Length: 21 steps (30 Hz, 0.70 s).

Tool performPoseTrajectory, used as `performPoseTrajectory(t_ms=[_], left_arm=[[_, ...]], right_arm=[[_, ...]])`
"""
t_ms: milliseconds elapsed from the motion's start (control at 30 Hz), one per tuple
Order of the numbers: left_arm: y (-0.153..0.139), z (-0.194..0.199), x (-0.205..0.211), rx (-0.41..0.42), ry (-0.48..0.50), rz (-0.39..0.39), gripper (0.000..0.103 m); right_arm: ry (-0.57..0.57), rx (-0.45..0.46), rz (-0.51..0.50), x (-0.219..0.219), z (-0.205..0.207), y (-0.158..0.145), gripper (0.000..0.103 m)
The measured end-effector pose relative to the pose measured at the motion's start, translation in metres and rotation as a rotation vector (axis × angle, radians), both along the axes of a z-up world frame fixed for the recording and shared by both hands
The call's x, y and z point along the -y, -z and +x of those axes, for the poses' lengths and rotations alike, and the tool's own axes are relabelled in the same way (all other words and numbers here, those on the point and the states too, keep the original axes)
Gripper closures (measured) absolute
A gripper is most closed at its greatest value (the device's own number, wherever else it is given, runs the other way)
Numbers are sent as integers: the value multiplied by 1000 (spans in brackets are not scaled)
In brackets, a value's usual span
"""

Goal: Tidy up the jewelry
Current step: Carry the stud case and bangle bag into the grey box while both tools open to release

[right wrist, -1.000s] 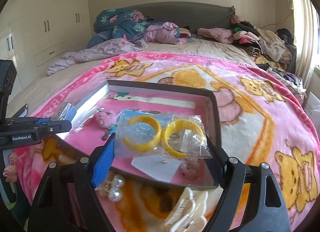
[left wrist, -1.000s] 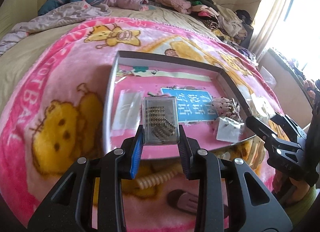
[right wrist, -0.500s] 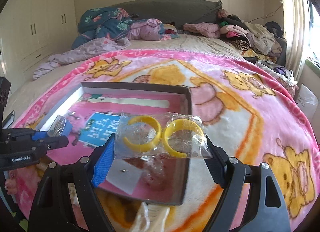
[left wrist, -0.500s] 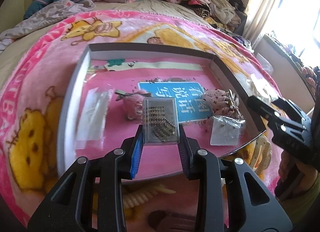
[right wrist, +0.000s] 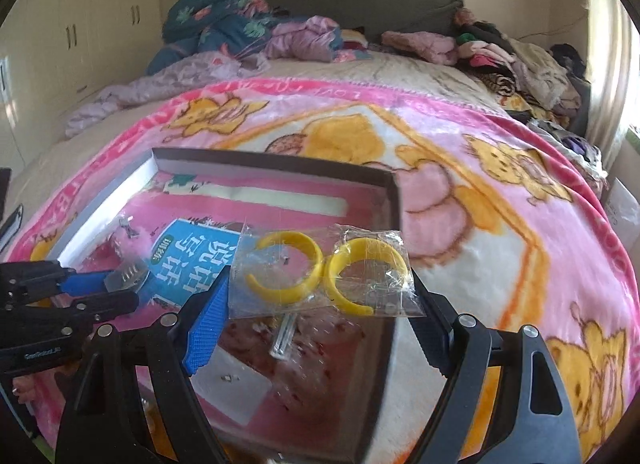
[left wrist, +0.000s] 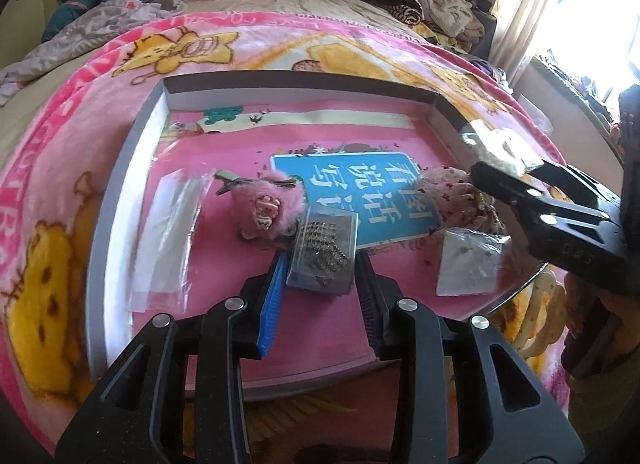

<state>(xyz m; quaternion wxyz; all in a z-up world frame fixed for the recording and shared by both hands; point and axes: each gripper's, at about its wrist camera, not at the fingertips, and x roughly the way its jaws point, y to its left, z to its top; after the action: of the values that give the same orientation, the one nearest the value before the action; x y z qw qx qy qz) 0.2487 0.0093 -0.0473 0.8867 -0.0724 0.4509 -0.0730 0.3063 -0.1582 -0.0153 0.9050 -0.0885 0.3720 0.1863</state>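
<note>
The left gripper (left wrist: 322, 264) has opened up: a moment ago it squeezed the clear case (left wrist: 323, 252), and now the fingers stand apart with a gap on each side, and the case lies tilted inside the tray (left wrist: 120, 192), on the pink floor near the tray's front wall. The case leans against a fluffy pink clip (left wrist: 266, 210), which sits just behind it toward the tray's middle. The right gripper (right wrist: 320, 284) is closed on a clear bag (right wrist: 324, 274) with two yellow rings in it, the same as before, and it holds the bag up over the right side of the tray, near the right wall. Inside the tray there is also a blue card (left wrist: 360, 194) in the middle, a flat clear packet (left wrist: 168, 240) by the left wall, a small bag with white card (left wrist: 468, 264) near the front right corner, and a pink speckled lump (left wrist: 452, 192) beside the blue card. The tray sits on a pink blanket (right wrist: 480, 192) with yellow bears. In the left view the right gripper's black arm blocks the tray's right wall. A white hair claw (left wrist: 540, 316) lies on the blanket just outside the tray's front right corner.
</note>
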Motion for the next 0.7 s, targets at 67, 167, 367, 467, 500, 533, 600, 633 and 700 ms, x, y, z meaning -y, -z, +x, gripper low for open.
performPoseTrajectory(t_ms=[67,167,367,467,500,533,600,633,700], left_arm=[[-1,-1,-3,-2,-8,-5,74],[-1,-4,-8,-1,-18,-6,71],[-4,-11,-14,3,-29,-10,71],[-6,-12,-14,5,-32,-8,71],[-6,-13,-15,7,-33,-9,71],[-7,-14,-16,8,-35,-10,71],[-9,-15,-17,10,-37,-12,71],[-11,-16,-17,13,-39,-11,71],[-13,-19,-18,18,-40,-13,67]], right_arm=[[-15,-23,-14,-7,5,3,24],[-55,-33,-45,-20,6,5,23],[-96,-49,-70,-31,2,7,22],[-100,-47,-63,-32,-2,6,19],[-103,-44,-59,-33,-4,4,18],[-106,-42,-58,-33,-5,3,17],[-105,-35,-59,-33,-9,1,16],[-106,-33,-56,-32,-11,0,16],[-105,-26,-49,-30,-16,-4,16]])
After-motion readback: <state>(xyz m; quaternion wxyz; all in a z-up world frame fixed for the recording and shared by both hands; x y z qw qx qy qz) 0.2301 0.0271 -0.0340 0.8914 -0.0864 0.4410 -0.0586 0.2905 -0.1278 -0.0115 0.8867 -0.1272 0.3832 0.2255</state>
